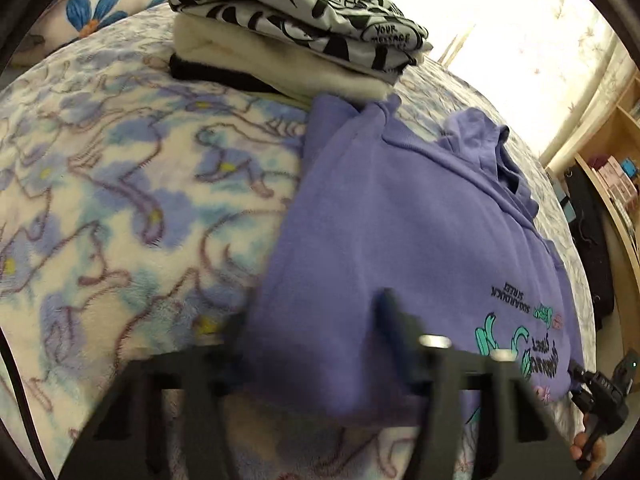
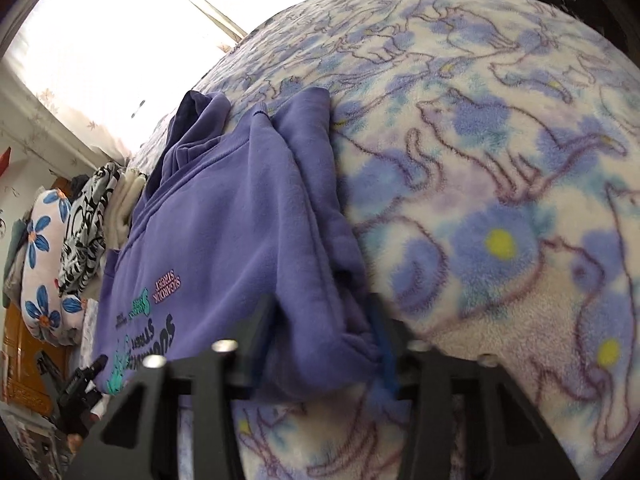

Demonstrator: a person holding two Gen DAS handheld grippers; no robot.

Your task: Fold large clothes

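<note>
both tongs clamped on the purple hoodie [image 1: 400,216], left gripper [image 1: 316,336] and right gripper [image 2: 324,320] each pinching a near corner of the hem. risk imo: thick fleece slips from one pinch, fold goes skewed. hoodie's face up on the floral blanket [image 1: 120,200], sleeves tucked in, hood (far end) bunched by the folded stack [image 1: 288,28].

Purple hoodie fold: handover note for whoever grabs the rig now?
Left tool: closed on the near left hem of the purple hoodie.
Right tool: closed on the near right hem, over the folded-in sleeve.
Hoodie lies print up on the floral blanket, hood at the far end.
Done: both sleeves folded in; finished stack of clothes behind.
Left: probably lift the hem, fold toward the hood, then stack.
</note>
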